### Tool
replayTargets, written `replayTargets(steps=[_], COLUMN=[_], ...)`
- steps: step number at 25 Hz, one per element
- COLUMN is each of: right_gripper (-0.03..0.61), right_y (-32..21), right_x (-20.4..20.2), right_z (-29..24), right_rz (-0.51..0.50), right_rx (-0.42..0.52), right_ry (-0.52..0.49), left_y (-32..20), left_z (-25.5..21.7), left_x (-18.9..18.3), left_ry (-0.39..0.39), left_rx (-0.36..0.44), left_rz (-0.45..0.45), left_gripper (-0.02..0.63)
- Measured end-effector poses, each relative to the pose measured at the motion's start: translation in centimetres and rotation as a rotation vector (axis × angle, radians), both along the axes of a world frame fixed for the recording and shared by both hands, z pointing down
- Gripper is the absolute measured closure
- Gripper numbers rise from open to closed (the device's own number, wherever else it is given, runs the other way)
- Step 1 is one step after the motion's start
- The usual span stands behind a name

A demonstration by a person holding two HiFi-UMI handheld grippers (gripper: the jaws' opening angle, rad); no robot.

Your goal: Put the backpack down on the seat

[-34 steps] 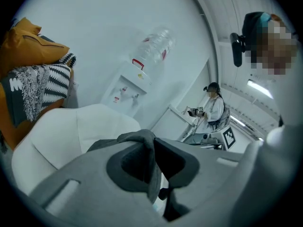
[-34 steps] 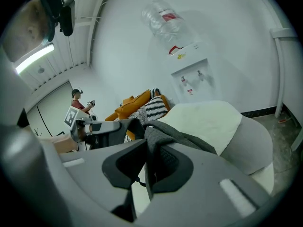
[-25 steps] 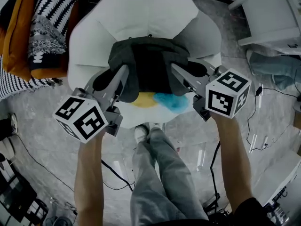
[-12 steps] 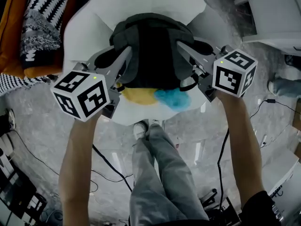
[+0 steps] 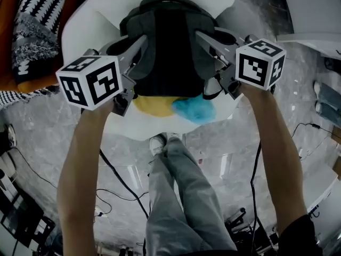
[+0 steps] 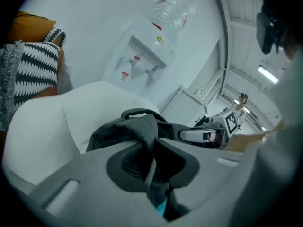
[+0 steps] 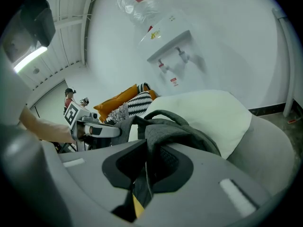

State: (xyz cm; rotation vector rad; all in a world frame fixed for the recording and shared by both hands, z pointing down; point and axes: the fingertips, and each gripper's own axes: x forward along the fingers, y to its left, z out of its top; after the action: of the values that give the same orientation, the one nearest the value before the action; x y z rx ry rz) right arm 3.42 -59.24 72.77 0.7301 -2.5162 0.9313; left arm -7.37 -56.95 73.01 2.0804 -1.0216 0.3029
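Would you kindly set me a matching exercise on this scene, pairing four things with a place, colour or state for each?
Things:
1. backpack
2. armchair
3. water dispenser
4. striped cushion

Descriptions:
A. white, with a clear bottle on top, by the wall
B. black and white, beside an orange one
C. dark, gripped at its two sides by the left gripper and the right gripper
D. white and padded, below the backpack

Pairs: 1-C, 2-D, 3-A, 4-B
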Motion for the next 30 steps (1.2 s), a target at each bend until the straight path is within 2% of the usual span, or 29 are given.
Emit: replayTargets(steps=[5,9,13,18,24,26,28,30], right_gripper=[0.540,0.539,0.538,0.526,0.511,0.491,0.434,0.388], right_y=[-0.9,-1.2,-1.6,-1.4,-1.3,-1.4,-1.5,-1.4], right_x=[0.7,0.7,1.2,2.3,2.4,2.5,3.0,3.6], right_z=[2.5,4.9,7.4,10.5,11.7,11.4,11.0,10.7], right_rz=[0.029,0.070,0.133,0.251,0.268,0.268,0.280,0.301], right_rx=[-0.018,-0.050,-0.089,-0.159,-0.184,-0.181,-0.179,-0.172], right_ry=[0.009,0.027,0.052,0.071,0.146,0.143,0.132,0.125], left_y=[-1.1,-0.6,-0.2,0.6,0.8,0.9,1.1,1.2], left_z=[2.2,4.4,6.7,10.0,10.6,10.3,10.0,9.5], left_x=[1.0,0.8,0.8,0.6,0.7,0.5,0.1,-0.5], left_ry=[-0.021,-0.099,-0.140,-0.152,-0.154,-0.154,-0.151,-0.149], left_rx=[-0.029,-0.059,-0.097,-0.166,-0.194,-0.184,-0.175,-0.159], left_rz=[-0.021,-0.001,0.006,-0.027,-0.049,-0.042,-0.044,-0.060], left_gripper=[0.571,0.569,0.569,0.568,0.555,0.524,0.478,0.465])
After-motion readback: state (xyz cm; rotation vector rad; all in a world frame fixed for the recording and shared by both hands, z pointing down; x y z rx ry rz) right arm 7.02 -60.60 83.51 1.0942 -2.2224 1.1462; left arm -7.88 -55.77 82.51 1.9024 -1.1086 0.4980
